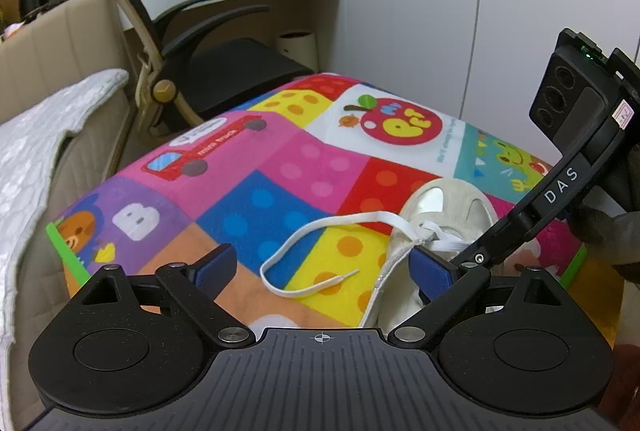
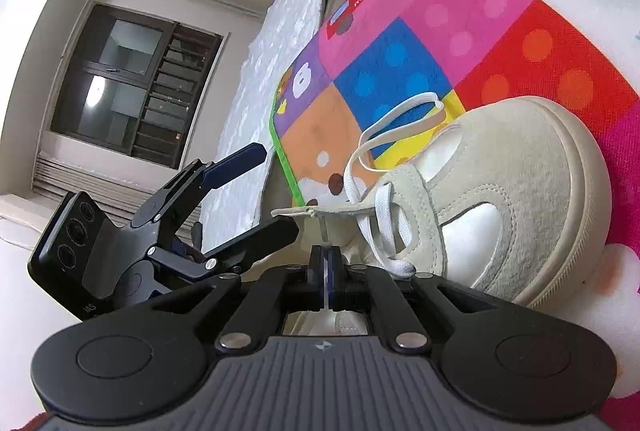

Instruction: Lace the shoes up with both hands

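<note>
The shoe (image 2: 520, 191) is sitting on that colourful patchwork blanket (image 1: 260, 191), a pale suede sneaker with the toe pointing away from you and the open throat end toward your grippers, so its long axis runs pretty much along the line your right gripper (image 2: 327, 271) is looking. Your right hand is the closer one: its tips are right at the eyelet area, just beside where the white lace (image 1: 320, 231) crosses through the lowest holes. Your left gripper (image 1: 324, 271) hangs off to the left side of the shoe, with its right-hand finger (image 1: 432, 269) just beside the shoe's edge and the other finger (image 1: 214, 265) out over the blanket. The lace's free end trails out to the left of the shoe in a loose loop, with the aglet (image 1: 352, 273) lying flat on a yellow square, right between your left gripper's fingers but farther out, on the blanket. So that loose end is the left hand's to grab, if you ask me. Tool state: your left jaws are spread wide with nothing in them. Your right jaws are squeezed fully together; there might be a thin bit of lace or a thread pinched in there, but honestly I can't tell from either view, it's too small and tucked behind the tips.
</note>
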{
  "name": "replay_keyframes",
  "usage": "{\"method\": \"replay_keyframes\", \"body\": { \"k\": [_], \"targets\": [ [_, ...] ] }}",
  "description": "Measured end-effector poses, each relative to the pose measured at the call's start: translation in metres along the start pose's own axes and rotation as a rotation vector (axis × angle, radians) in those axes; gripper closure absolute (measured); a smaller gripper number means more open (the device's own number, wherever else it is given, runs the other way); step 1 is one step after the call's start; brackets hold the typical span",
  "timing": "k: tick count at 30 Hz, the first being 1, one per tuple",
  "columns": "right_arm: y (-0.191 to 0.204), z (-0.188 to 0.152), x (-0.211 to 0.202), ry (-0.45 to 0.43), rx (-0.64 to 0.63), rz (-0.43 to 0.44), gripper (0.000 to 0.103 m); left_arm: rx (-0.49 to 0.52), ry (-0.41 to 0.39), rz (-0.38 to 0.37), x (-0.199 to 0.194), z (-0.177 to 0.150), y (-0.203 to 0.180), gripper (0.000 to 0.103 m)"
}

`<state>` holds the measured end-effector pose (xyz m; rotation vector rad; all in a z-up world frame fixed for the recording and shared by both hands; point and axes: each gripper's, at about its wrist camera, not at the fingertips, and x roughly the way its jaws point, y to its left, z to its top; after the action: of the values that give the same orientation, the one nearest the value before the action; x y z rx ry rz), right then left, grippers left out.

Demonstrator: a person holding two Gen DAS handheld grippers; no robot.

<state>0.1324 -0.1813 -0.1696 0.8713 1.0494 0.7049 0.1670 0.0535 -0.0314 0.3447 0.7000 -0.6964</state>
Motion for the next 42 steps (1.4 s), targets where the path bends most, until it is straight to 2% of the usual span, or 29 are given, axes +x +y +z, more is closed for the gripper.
{"method": "replay_keyframes", "body": {
  "k": [12,19,24,28,31,34,40,41,42],
  "targets": [
    [-0.003,0.006,-0.001,0.03,0.034,0.004,0.102,-0.003,0.003,0.005,0.0,0.0,0.0,0.005],
    [0.0,0.009,-0.002,0.01,0.013,-0.008,0.101,-0.015,0.006,0.001,0.001,-0.001,0.001,0.004],
    [0.007,0.013,-0.007,-0.043,-0.053,-0.04,0.098,-0.014,0.012,0.011,0.002,-0.003,-0.002,0.005],
    [0.04,-0.01,-0.008,-0.105,-0.374,-0.172,0.094,-0.039,0.026,0.001,0.003,-0.009,0.0,0.005],
    [0.051,-0.03,-0.025,-0.151,-0.495,-0.183,0.083,-0.043,0.024,0.003,-0.002,-0.015,0.0,0.005],
    [0.05,-0.037,-0.047,-0.202,-0.504,-0.197,0.082,-0.07,0.018,-0.001,-0.007,-0.02,0.002,0.005],
    [0.031,-0.034,-0.077,-0.29,-0.413,-0.237,0.081,-0.06,-0.01,-0.009,-0.012,-0.015,-0.009,0.005],
    [0.026,-0.034,-0.083,-0.316,-0.398,-0.242,0.08,-0.05,-0.022,-0.005,-0.015,-0.013,-0.012,0.005],
    [0.021,-0.034,-0.088,-0.348,-0.387,-0.252,0.073,-0.039,-0.039,-0.002,-0.018,-0.01,-0.016,0.005]
  ]
}}
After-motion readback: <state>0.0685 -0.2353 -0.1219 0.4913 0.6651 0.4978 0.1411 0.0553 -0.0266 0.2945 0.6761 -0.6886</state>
